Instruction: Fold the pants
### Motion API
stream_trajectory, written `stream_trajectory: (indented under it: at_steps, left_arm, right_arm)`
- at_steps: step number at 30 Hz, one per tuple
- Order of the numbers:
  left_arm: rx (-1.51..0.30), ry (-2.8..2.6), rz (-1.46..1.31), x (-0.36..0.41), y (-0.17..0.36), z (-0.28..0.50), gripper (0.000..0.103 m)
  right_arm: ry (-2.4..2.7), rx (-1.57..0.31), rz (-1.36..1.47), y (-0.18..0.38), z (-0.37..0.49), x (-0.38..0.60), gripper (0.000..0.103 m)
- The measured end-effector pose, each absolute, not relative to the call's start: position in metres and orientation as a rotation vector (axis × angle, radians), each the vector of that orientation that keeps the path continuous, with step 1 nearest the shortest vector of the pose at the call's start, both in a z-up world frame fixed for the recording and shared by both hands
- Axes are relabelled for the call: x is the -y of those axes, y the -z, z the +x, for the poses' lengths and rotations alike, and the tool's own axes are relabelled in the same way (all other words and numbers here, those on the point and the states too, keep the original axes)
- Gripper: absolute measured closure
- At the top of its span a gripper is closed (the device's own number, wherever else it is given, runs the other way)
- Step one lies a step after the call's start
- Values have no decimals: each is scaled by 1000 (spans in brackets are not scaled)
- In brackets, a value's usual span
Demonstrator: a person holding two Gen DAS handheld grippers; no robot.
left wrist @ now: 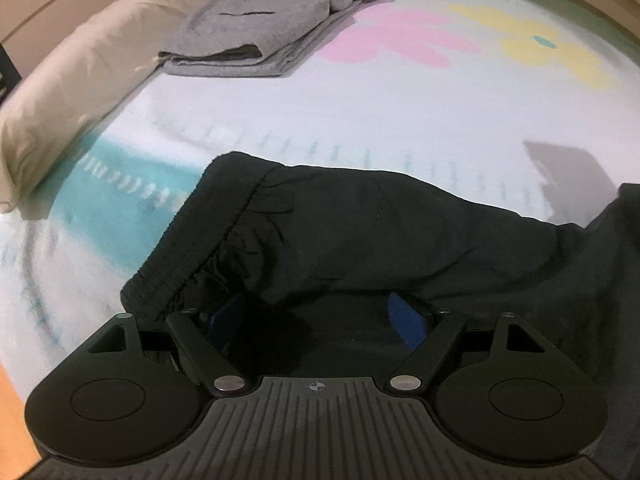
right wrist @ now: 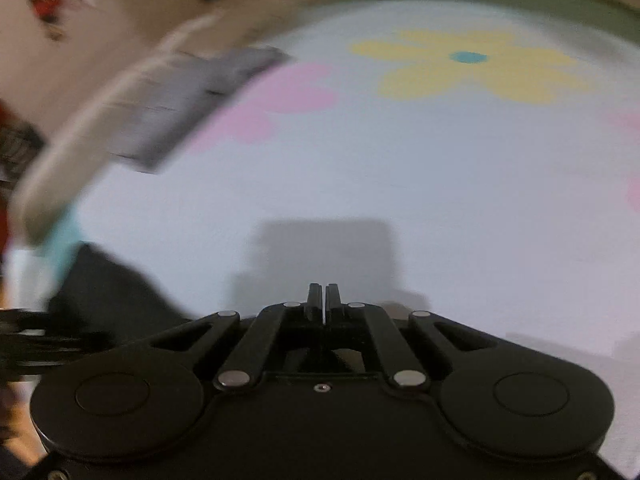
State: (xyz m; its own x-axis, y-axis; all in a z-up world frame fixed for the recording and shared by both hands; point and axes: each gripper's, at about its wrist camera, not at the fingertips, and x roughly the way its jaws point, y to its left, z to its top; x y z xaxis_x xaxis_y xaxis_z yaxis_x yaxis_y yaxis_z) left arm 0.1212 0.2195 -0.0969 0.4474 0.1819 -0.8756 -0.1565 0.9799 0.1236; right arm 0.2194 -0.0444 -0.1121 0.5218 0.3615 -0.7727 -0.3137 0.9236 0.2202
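Left wrist view: close above the black pants, angled down across the bed
Right wrist view: low over bare sheet, angled down, blurred
Shared: folded grey garment, pink flower, yellow flower

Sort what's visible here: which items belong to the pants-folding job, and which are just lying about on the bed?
Part of the job:
- black pants, waistband end lying between the open left claw
- right claw, shut on nothing
- bedspread, the folding surface

Lying about:
- folded grey garment, already stacked
- beige pillow beside it
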Motion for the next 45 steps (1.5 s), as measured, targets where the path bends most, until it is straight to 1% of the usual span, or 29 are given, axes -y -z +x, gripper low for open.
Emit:
stream_trajectory:
  at_steps: [2, 3, 6, 8, 11, 13, 14, 17, 18, 19, 20, 21, 22, 23, 24, 26, 30, 34, 37, 38, 39, 40, 41, 42, 45]
  left_arm:
    - [-1078, -211, 18, -217, 93, 120, 26]
    - [-1061, -207, 3, -218, 89, 117, 26]
    - [-952, -181, -12, -218, 71, 110, 26]
    - [-903, -127, -21, -213, 66, 112, 26]
    - [-939, -26, -22, -201, 80, 127, 26]
    - [-986, -98, 24, -200, 94, 133, 28]
    - [-1005, -167, 48, -205, 101, 135, 32]
    - [-1009, -274, -5, -232, 105, 136, 36]
    - [-1010, -280, -27, -238, 103, 135, 38]
    - [-1010, -292, -14, -238, 101, 135, 40]
    - [-1007, -302, 3, -235, 101, 135, 40]
    - [-1003, -313, 9, -231, 101, 136, 41]
    - [-1002, -314, 8, -229, 99, 135, 41]
    - [-998, -302, -1, -226, 93, 134, 41]
    - [-971, -277, -27, -222, 84, 130, 41]
    - [-908, -199, -76, -220, 72, 125, 41]
    - [-882, 54, -157, -196, 59, 108, 41]
    - [-949, 223, -105, -171, 72, 104, 41]
    - [-1015, 294, -35, -157, 89, 104, 40]
    - [-1034, 307, -14, -153, 96, 106, 40]
    - [-1046, 301, 10, -149, 103, 107, 40]
    - [-1048, 296, 41, -144, 109, 107, 39]
    - [-1027, 293, 75, -139, 111, 107, 36]
    - [-1013, 290, 104, -135, 111, 108, 35]
    - [-1016, 282, 115, -132, 108, 107, 35]
  right_arm:
    - [-324, -906, 0, 113, 217, 46, 96]
    - [-304, -894, 10, 110, 216, 50, 93]
    - [-306, -819, 98, 91, 199, 65, 91]
    - [-381, -780, 138, 79, 180, 69, 87]
    - [-508, -783, 183, 72, 153, 64, 87]
    - [-600, -814, 142, 78, 137, 49, 87]
    - [-620, -834, 100, 81, 134, 43, 88]
    - [-521, -899, -111, 112, 131, 24, 91]
    - [-452, -925, -151, 123, 134, 26, 100]
    - [-382, -924, -161, 133, 136, 33, 103]
    - [-352, -882, -107, 134, 137, 45, 103]
    - [-312, -889, -62, 133, 140, 53, 103]
    - [-284, -894, -19, 130, 142, 60, 102]
    - [-260, -886, -4, 125, 140, 64, 86]
    - [-257, -865, -3, 119, 136, 67, 81]
    - [-283, -832, -4, 105, 124, 70, 81]
    - [-356, -828, 33, 91, 96, 69, 81]
    - [-397, -849, -11, 99, 85, 46, 81]
    - [-400, -829, -51, 103, 98, 27, 81]
    - [-410, -819, -35, 102, 106, 26, 71]
    - [-418, -814, -15, 102, 114, 26, 45]
    - [-417, -812, 5, 104, 124, 22, 33]
    - [-419, -802, 17, 103, 134, 22, 21]
    - [-424, -789, 12, 103, 140, 21, 23]
    - [-427, -805, -65, 107, 165, 13, 23]
